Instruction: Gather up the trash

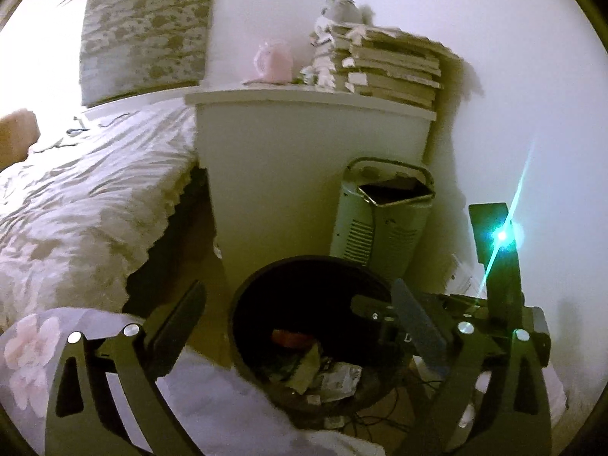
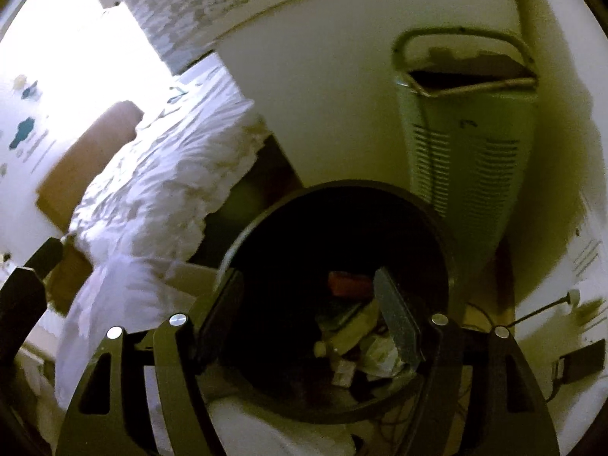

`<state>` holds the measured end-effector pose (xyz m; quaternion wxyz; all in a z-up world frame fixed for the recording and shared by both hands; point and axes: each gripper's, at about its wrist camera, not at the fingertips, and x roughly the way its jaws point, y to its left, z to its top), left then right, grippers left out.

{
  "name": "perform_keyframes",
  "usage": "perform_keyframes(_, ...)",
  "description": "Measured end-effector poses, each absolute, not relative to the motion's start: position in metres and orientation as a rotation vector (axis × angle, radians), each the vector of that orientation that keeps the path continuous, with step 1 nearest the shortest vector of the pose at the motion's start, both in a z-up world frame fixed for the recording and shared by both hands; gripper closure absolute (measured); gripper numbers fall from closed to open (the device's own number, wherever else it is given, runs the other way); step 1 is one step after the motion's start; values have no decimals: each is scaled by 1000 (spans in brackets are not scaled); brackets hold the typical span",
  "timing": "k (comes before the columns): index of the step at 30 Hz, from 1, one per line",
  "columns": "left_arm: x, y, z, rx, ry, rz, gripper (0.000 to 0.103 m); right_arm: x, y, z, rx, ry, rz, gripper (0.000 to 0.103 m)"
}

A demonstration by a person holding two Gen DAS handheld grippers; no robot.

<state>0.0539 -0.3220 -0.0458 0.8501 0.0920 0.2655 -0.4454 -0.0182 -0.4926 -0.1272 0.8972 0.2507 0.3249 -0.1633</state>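
A round black trash bin (image 1: 243,296) stands on the floor beside the bed; it also shows in the right wrist view (image 2: 437,220). Crumpled paper and wrappers (image 1: 326,376) and a red item (image 1: 290,338) lie inside it; the same trash (image 2: 364,345) and red item (image 2: 347,285) show in the right wrist view. My left gripper (image 1: 302,296) is open and empty above the bin. My right gripper (image 2: 309,287) is open and empty over the bin's mouth; its body (image 1: 494,304) shows at the bin's right in the left wrist view.
A bed with a white floral duvet (image 1: 83,205) is on the left. A white nightstand (image 1: 304,174) holds stacked books (image 1: 395,72) and a pink item (image 1: 271,60). A pale tower heater (image 1: 380,220) stands by the wall behind the bin. Cables (image 1: 380,418) lie on the floor.
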Motion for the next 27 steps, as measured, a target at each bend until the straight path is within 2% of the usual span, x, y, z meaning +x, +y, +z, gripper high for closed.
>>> perform_keyframes(6, 50, -268, -36, 154, 526, -853, 6, -4, -444, -104, 457, 672, -271, 21)
perform_keyframes(15, 65, -152, -40, 10, 584, -495, 6, 31, -339, -83, 328, 671, -116, 14)
perform_keyframes(18, 67, -111, -43, -36, 573, -367, 6, 41, -298, -82, 286, 667, -59, 7)
perform_keyframes(27, 57, -30, -57, -35, 527, -185, 6, 48, -190, -87, 177, 597, 52, 5)
